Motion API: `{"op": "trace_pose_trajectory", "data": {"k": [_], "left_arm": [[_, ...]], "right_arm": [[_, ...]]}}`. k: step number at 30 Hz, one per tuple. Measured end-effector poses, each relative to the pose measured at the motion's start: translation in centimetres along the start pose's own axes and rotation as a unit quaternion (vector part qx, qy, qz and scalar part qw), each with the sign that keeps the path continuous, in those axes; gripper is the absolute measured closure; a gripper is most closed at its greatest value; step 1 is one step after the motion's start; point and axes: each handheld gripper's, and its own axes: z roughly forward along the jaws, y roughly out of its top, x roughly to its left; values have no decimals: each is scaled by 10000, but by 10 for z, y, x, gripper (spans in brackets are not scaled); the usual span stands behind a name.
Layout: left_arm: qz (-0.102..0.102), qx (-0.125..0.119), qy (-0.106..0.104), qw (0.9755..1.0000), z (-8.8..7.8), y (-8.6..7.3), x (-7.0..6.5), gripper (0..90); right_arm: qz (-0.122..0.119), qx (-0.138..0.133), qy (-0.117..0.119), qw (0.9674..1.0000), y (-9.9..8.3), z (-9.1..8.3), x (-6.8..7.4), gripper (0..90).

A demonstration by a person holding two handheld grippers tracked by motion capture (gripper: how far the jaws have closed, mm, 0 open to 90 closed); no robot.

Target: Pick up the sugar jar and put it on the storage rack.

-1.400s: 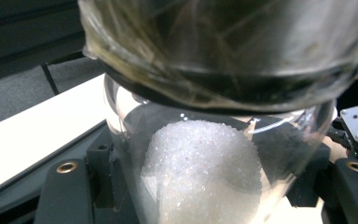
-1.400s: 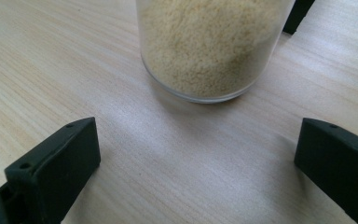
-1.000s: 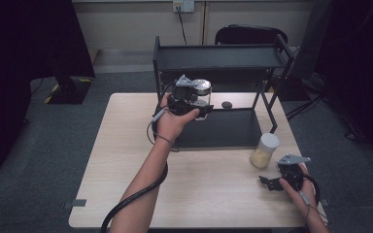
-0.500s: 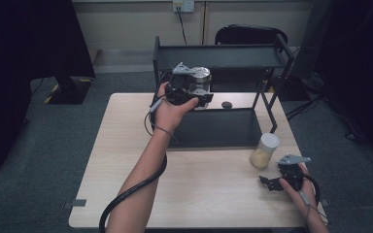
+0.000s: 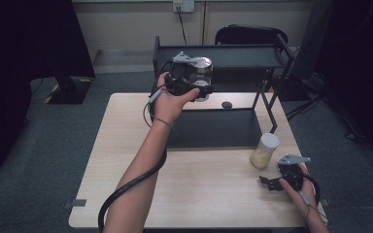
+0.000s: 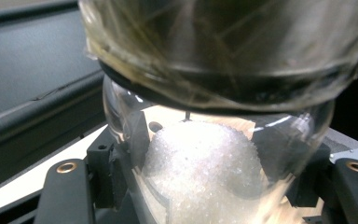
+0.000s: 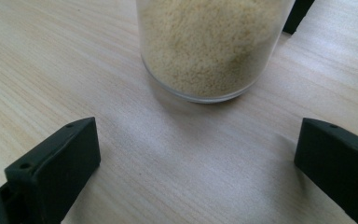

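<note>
My left gripper is shut on a glass jar with a silver lid, held up in the air at the front left of the black rack's upper shelf. The left gripper view shows that jar close up, white grains heaped inside and a black jaw pressed on each side. Near the table's front right, my right gripper stands open. A white-lidded jar of yellow grains stands upright on the table just beyond it. In the right gripper view this jar lies ahead of the spread jaws, apart from them.
The black rack has a lower tray resting on the wooden table. Its slanted legs rise at the right. A small dark round object lies on the table behind the tray. A chair stands behind the rack.
My left hand has lifted the white-grain jar upward, from just above the tray to the level of the upper shelf. The right gripper and the yellow-grain jar have not moved.
</note>
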Motion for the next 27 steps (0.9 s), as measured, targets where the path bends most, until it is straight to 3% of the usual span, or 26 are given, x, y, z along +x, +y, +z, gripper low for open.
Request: {"op": "trace_pose_trajectory", "data": {"k": [17, 27], "left_arm": [[42, -171, -14, 9998, -8, 24, -5, 309], [35, -278, 90, 9996, -12, 34, -4, 309]], "right_arm": [[1, -3, -4, 10000, 0, 0, 0, 0], [4, -1, -3, 10000, 0, 0, 0, 0]]}}
